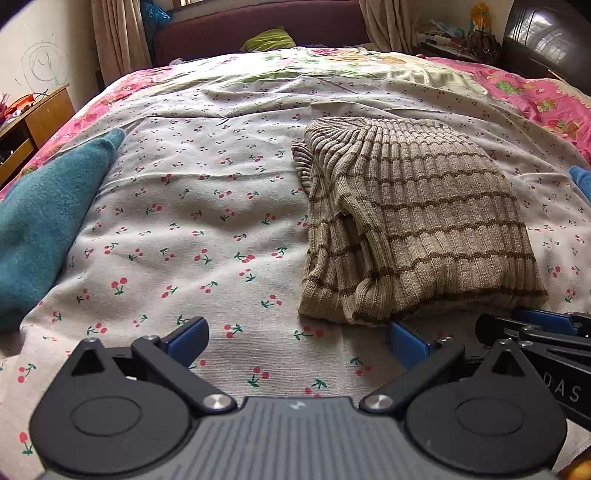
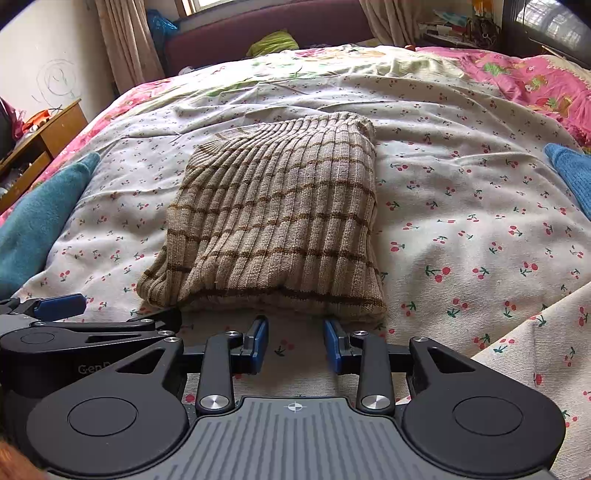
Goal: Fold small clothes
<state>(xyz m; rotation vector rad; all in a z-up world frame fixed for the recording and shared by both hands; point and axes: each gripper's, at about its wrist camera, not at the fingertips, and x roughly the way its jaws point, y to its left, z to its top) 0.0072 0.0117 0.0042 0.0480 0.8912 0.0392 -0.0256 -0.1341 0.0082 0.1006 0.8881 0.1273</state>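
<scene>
A beige ribbed knit garment with brown stripes lies folded into a compact rectangle on the cherry-print sheet. It also shows in the right wrist view, straight ahead. My left gripper is open and empty, just in front of the garment's near left corner. My right gripper is open and empty, just short of the garment's near edge. The right gripper shows at the right edge of the left wrist view, and the left gripper shows at the left in the right wrist view.
A teal garment lies at the left of the sheet and a blue one at the right. A pink floral bedspread lies beyond. A wooden side table stands at the left, a dark headboard at the back.
</scene>
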